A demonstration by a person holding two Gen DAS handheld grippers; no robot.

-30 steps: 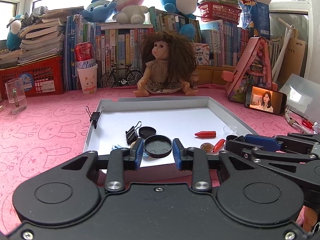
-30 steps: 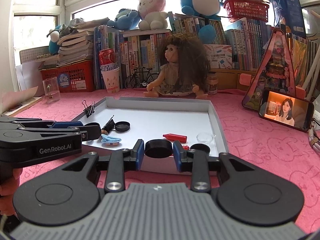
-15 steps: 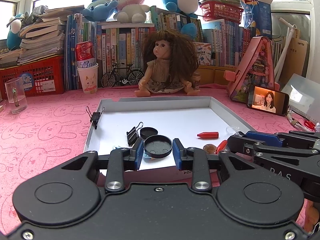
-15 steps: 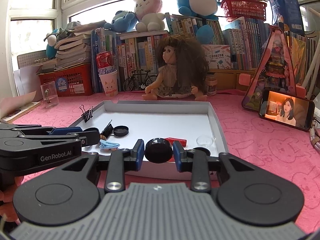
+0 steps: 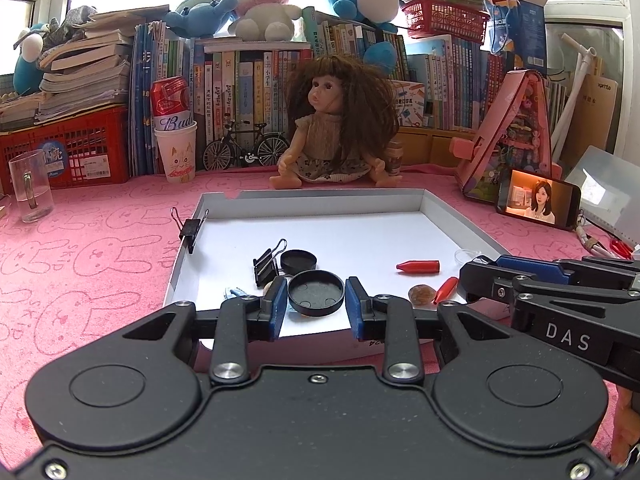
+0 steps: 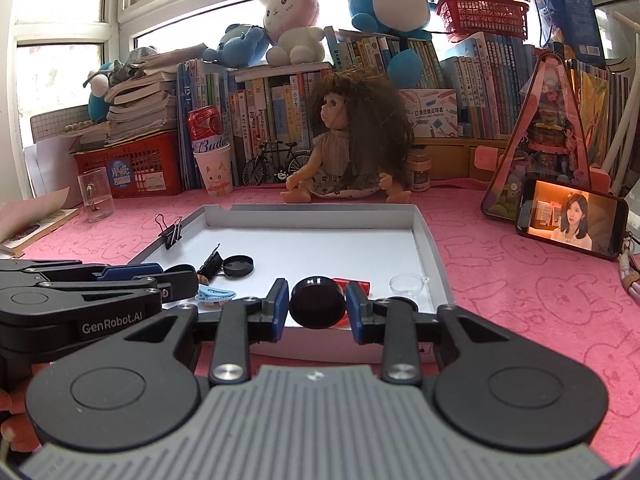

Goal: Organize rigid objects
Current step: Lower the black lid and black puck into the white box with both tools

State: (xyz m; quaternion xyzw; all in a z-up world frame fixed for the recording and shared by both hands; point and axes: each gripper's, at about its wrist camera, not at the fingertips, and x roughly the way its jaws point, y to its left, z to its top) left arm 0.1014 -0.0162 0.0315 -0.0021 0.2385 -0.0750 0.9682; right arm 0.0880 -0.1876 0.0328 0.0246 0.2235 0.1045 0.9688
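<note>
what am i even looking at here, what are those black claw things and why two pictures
No robot here: a person holds a two-finger gripper in each hand, and each carries a wide-angle camera looking along its blue-padded fingers. One picture comes from the left gripper, the other from the right gripper, so each also shows the other from the side. Each is closed on a round black lid: the left lid, hollow side up, and the right lid. Ahead, on a pink cloth, sits a shallow white tray holding binder clips, another black lid, a red cap and a blue hair clip.
</note>
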